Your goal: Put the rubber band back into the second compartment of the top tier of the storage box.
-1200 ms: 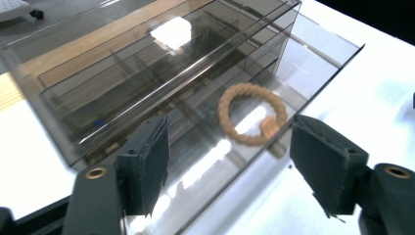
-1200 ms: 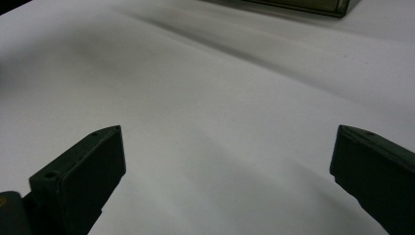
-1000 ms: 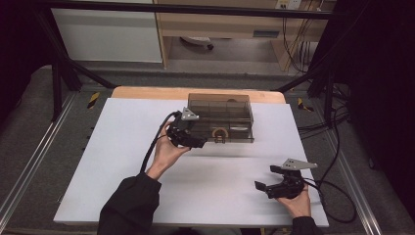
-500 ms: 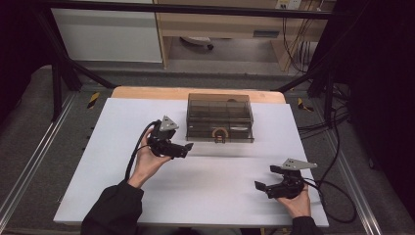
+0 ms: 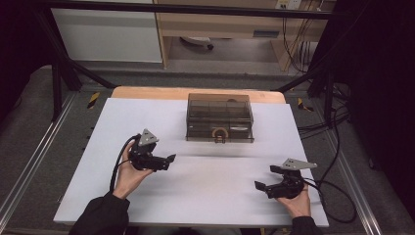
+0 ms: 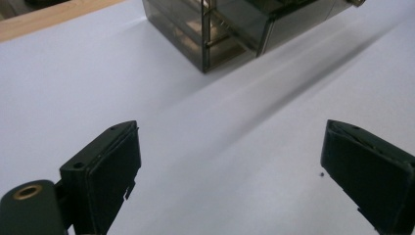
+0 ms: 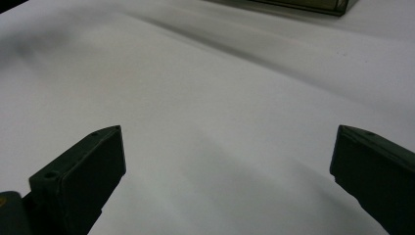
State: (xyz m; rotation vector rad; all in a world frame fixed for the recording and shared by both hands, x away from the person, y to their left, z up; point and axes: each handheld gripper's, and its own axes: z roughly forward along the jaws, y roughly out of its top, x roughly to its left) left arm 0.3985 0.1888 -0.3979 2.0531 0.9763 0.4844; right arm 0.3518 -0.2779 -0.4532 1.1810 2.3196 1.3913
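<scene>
Box of smoky plastic sits far on the white desk, apart from both tools; left tool and right tool gape, empty.

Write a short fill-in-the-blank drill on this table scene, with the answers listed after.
1. The smoky clear box sits at the table's ____ edge.
2. The left tongs have their jaws ____.
3. The right tongs grip ____.
4. The table has a ____ top.

Answers: far; open; nothing; white
</scene>
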